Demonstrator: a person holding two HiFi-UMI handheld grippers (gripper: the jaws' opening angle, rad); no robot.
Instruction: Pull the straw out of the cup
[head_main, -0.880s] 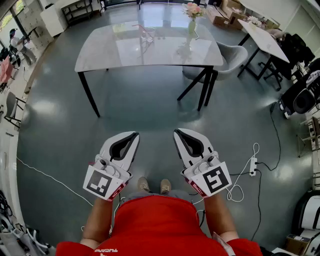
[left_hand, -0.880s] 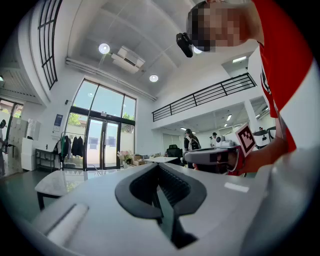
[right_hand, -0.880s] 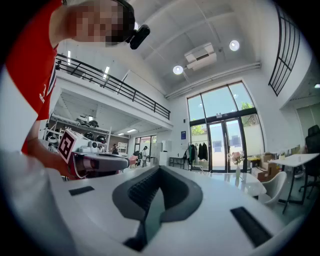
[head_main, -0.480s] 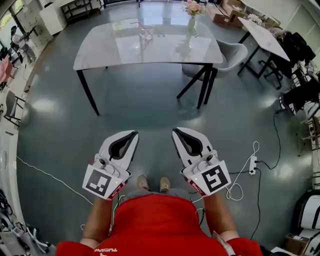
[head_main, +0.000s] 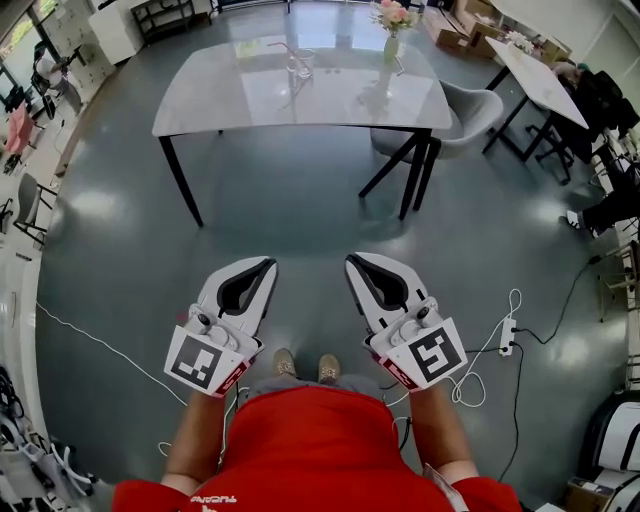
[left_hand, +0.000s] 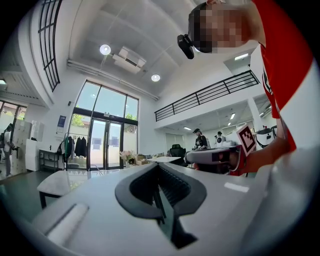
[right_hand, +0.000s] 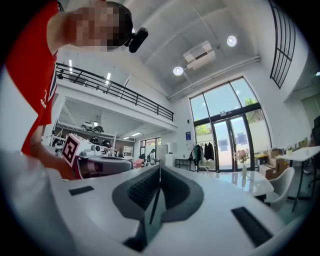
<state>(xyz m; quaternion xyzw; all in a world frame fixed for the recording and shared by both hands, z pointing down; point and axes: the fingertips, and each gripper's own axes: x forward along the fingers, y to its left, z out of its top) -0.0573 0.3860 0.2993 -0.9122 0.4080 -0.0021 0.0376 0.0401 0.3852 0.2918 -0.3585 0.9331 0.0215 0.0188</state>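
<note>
Straw, thin, tilted, in clear cup, on table

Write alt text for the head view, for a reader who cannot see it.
Seen from above, a person in a red shirt holds the left gripper and right gripper, both shut and empty, over a grey floor. Ahead stands a table with a cup and a vase of flowers.

A clear cup stands upright on the grey table, near its far edge. A thin straw sits in it and leans out to the left. From here both look small and faint.
</note>
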